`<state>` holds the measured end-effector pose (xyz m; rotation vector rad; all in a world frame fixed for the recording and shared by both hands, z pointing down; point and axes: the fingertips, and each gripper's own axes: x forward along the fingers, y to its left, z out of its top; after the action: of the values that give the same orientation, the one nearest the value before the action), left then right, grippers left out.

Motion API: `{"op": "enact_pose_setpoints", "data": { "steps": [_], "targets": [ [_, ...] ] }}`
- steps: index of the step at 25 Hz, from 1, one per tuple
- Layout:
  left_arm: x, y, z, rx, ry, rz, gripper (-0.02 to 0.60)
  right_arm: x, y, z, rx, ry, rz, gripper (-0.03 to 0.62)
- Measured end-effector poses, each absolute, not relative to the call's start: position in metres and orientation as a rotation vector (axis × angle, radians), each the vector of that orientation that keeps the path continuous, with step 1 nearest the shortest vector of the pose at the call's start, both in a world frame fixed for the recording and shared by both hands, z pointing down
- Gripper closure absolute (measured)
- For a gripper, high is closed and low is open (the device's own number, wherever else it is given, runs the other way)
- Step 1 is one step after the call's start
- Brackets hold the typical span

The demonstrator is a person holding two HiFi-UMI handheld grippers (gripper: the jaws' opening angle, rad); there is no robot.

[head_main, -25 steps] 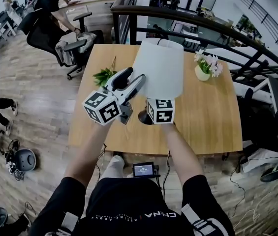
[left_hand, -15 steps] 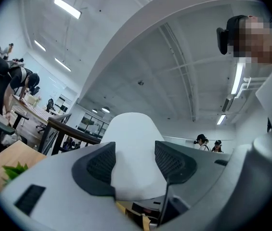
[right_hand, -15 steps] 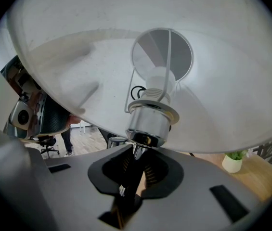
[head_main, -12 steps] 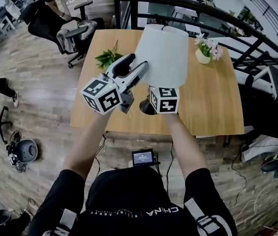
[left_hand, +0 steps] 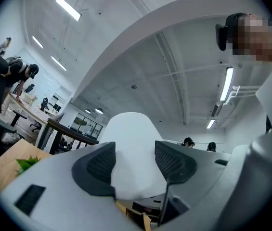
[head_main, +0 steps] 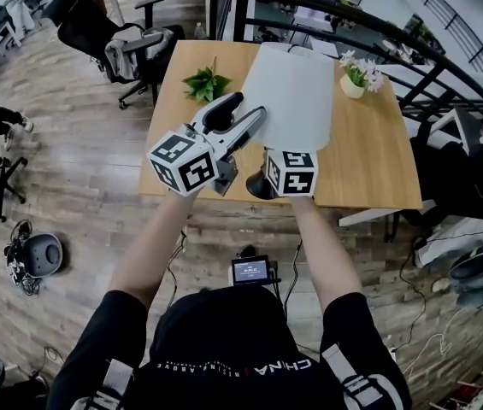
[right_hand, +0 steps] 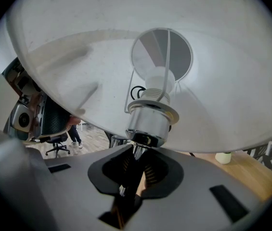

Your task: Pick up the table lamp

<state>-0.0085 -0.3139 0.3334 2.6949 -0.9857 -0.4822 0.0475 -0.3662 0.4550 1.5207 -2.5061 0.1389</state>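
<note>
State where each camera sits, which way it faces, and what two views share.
Head view: on the person's head, facing steeply down at the table, table lamp, forearms, left gripper and right gripper.
Left gripper view: on the left gripper, angled upward; its open jaws frame the lampshade.
Right gripper view: on the right gripper, looking under the lampshade; jaws clamp the stem.
Shared: all three show the lampshade.

Left gripper (head_main: pixel 251 109): jaws apart, aimed forward, tipped slightly up.
Right gripper (right_hand: pixel 136 165): jaws clamped on lamp stem (right_hand: pixel 135 152).
Forearms (head_main: pixel 151 246): bare, stretched forward, side by side.
</note>
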Motion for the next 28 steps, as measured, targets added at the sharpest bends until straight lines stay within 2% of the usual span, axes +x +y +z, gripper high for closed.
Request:
{"op": "enact_pose_setpoints", "data": {
  "steps": [9, 17, 28],
  "targets": [
    [-0.061, -0.205, 0.342, 2.703, -0.957, -0.495, 0.314, -0.003, -0.256, 0.464, 1.533, -2.479, 0.15, 0.523],
    [-0.072, -0.129, 0.349, 2.705, -0.916, -0.495, 0.314, -0.013, -0.177, 0.471, 1.556, -2.446, 0.179, 0.523],
    [-0.038, -0.095, 0.348, 2.701, -0.898, -0.469, 0.314, 0.021, -0.14, 0.472, 1.547, -2.427, 0.232, 0.523]
  ]
}}
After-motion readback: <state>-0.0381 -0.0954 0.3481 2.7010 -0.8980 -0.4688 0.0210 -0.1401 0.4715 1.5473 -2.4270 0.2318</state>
